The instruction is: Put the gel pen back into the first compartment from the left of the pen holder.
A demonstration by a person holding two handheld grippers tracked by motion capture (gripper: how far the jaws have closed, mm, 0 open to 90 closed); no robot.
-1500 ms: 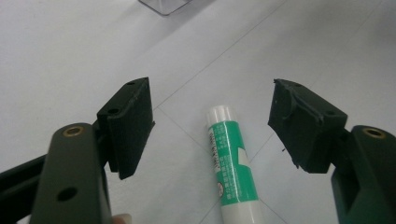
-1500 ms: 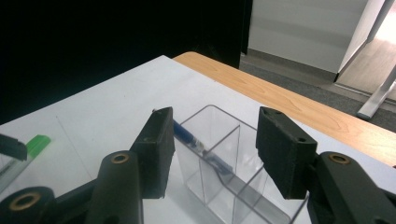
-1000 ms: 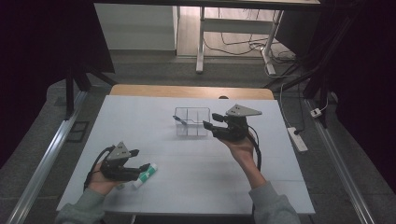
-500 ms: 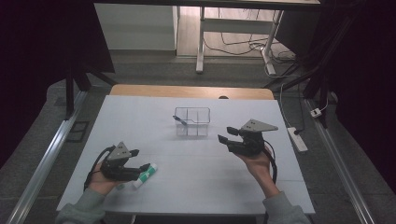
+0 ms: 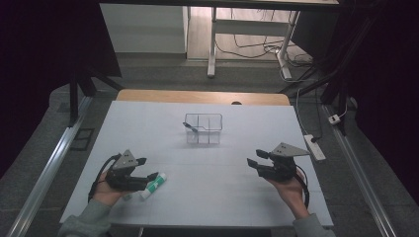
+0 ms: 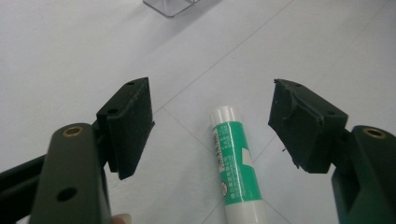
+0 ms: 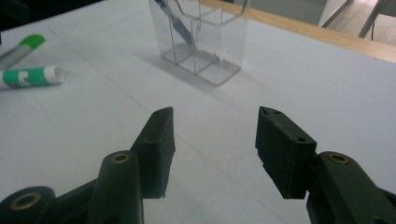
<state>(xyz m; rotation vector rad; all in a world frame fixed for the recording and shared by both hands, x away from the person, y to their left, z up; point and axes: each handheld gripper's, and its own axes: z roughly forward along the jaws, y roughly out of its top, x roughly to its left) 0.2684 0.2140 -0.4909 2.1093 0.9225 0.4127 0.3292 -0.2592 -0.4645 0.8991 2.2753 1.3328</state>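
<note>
The glue stick (image 6: pixel 235 163) lay flat on the white table (image 5: pixel 207 197), near and to the left, between the wide-open, empty jaws of the left gripper (image 6: pixel 212 121). It looked light, hard and smooth, so it might roll; grabbing its green middle seemed best. The right gripper (image 7: pixel 212 149) was half open, holding nothing.

The clear organizer (image 5: pixel 203 129) is standing alone toward the far middle of the table (image 5: pixel 237 197), the only tall thing blocking a straight pass. A pen (image 5: pixel 190 127) is leaning inside its left compartment. Bare tabletop is lying open right of the organizer and in front of it. Near and left of the organizer, a glue stick (image 5: pixel 153 184) is lying flat between the spread jaws of the left gripper (image 5: pixel 150 169), untouched, with a green-capped marker (image 7: pixel 21 49) just beside it, narrowing the way there.
</note>
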